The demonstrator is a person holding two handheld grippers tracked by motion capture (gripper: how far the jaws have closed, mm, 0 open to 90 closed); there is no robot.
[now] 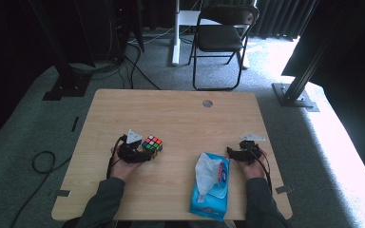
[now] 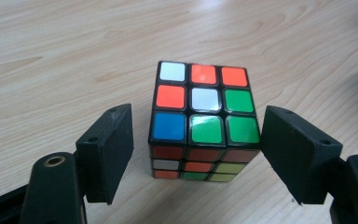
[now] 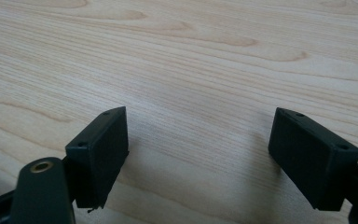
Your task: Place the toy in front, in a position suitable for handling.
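Figure: my left tool (image 2: 196, 154) straddles the puzzle cube (image 2: 199, 119), which stands flat on the counter (image 2: 51, 56). The jaws are spread, one on either side of the cube. A clear gap shows on one side; the other jaw sits just at the cube's corner, and I cannot tell whether it touches. Nothing is gripped. I judge the step in hand to be either the approach to a grasp or a release just made; the frames alone do not decide which. A grasp would next call for centring the cube between the jaws and closing squarely on two opposite faces.

My right tool (image 3: 198, 158) is released, jaws wide over bare wood, holding nothing.

The high view places the cube (image 1: 152, 144) left of the tissue pack (image 1: 211, 186), with the right tool (image 1: 240, 154) just beyond that pack; a folding chair (image 1: 221, 38) stands far behind the cube. The left gripper view alone resolves the cube's sticker colours and the jaw gaps.
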